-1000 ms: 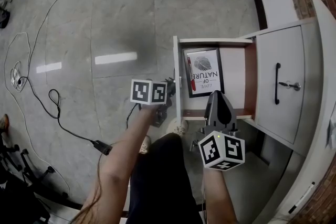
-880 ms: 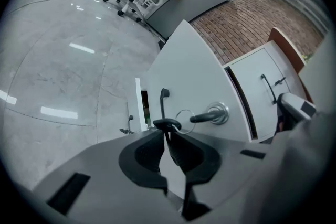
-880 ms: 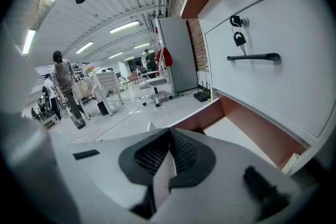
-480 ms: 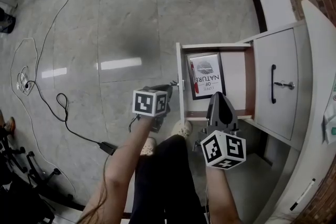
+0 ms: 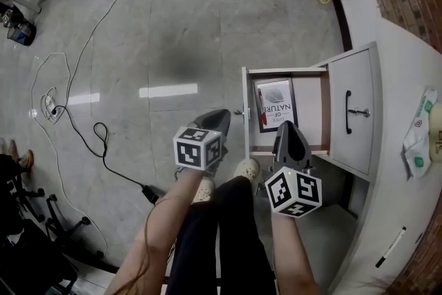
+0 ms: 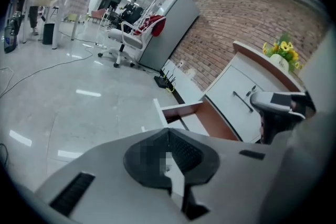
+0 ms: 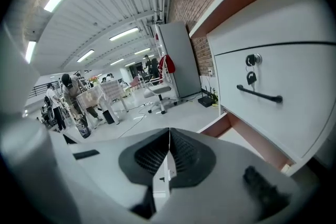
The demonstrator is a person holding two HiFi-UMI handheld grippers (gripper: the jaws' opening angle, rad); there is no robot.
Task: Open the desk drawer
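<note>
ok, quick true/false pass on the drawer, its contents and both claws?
1. The desk drawer is pulled out. True.
2. The drawer is empty. False: a book and a red pen lie in it.
3. The left claw grips the drawer front. False: its jaws have just closed on nothing, short of the drawer.
4. The right claw is shut and empty. True.
5. Keys hang at the cabinet door beside the drawer. True.

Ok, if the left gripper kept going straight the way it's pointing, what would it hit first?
The left gripper would probably meet the open drawer's front panel first; depth is unclear.
</note>
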